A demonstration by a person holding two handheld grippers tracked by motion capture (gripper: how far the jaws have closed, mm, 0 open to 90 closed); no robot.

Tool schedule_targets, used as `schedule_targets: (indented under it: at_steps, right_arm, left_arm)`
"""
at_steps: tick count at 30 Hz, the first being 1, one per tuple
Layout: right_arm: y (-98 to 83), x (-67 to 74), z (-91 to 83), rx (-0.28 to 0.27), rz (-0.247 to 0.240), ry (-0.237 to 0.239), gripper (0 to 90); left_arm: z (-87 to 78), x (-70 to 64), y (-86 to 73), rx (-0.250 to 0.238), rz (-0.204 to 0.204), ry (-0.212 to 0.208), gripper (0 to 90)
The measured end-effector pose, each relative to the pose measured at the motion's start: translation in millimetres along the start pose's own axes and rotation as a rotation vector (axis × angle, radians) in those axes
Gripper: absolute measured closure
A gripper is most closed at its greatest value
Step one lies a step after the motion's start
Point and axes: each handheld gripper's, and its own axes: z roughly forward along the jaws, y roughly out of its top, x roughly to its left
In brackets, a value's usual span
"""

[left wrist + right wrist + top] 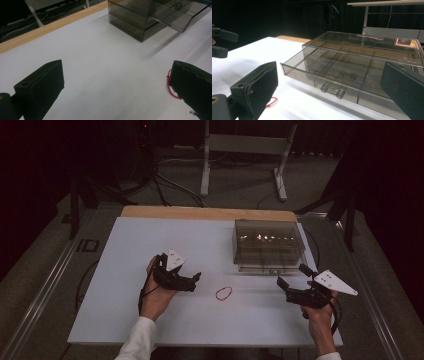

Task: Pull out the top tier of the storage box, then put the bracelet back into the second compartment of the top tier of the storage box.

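The left gripper [196,279] has its jaws spread wide with nothing between them, hovering over the white table [130,250] left of middle. The right gripper [292,276] is likewise spread and empty, near the table's right edge. Between the two, toward the near edge, lies a red rubber band [223,293] flat on the surface (in the left gripper view it peeks out beside one jaw [170,86]). Just beyond the right gripper, toward the far right corner, stands a smoky clear drawer box [267,242], its drawer [329,75] pulled partly out.
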Motion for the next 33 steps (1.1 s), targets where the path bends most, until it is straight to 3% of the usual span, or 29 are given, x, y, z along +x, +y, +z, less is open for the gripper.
schedule_targets:
  at_steps: [15, 21, 33]
  right_arm:
    - [-1.6, -1.6, 1.4, -0.017, -0.022, 0.000, 2.0]
    - [-3.0, -2.6, 2.8, -0.010, -0.010, 0.017, 3.7]
    - [-2.6, -2.7, 0.4, -0.003, 0.011, -0.014, 2.6]
  left_arm:
    - [15.2, -8.8, 7.0, 0.028, 0.008, -0.037, 1.5]
    - [23.0, -13.0, 10.6, 0.052, 0.019, -0.053, 1.5]
    - [39.0, -25.7, 14.4, 0.090, 0.047, -0.088, 1.5]
